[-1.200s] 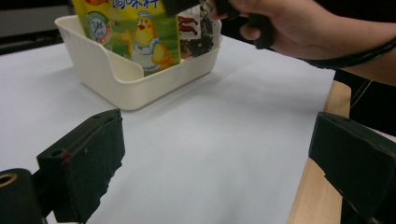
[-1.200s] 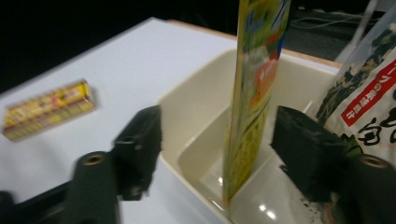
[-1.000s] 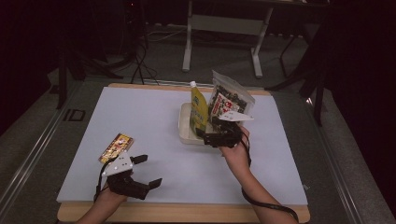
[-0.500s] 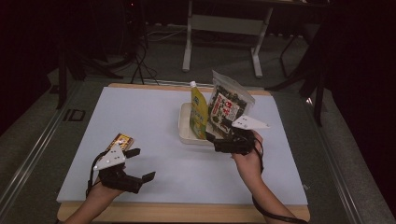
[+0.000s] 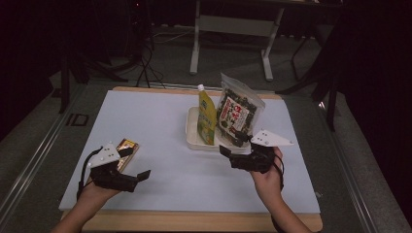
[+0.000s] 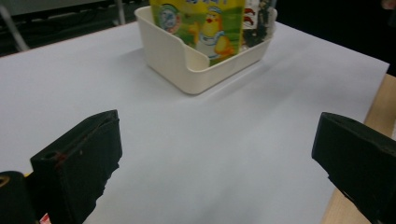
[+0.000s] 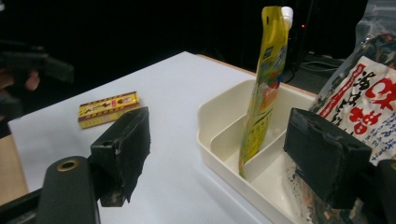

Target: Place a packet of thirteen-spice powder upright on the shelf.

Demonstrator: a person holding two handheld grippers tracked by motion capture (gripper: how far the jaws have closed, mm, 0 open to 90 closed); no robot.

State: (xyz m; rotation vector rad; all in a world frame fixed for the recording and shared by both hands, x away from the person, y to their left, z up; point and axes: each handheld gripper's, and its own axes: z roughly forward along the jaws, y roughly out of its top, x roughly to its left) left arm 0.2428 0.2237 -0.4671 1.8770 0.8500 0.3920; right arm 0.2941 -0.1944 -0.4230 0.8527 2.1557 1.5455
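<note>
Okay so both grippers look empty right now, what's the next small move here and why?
Probably bring the left gripper over the yellow snack bar and close on it. The bar lies flat on the white mat beside that gripper, apart from the cream tray, where the yellow pouch and the seaweed bag already stand. The left jaws are wide open with nothing between them.

On the grey floor strip left of the table, the white letters "ID" (image 5: 77,119) are painted large. The clear seaweed snack bag (image 7: 369,93) standing in the cream plastic tray carries a white label with big red Japanese characters, "海苔" among them, and small blue print beneath, too fine to read. Lettering on the yellow spouted drink pouch (image 7: 266,79) and the flat yellow-and-brown candy box (image 7: 108,108) is too blurred to make out.
</note>
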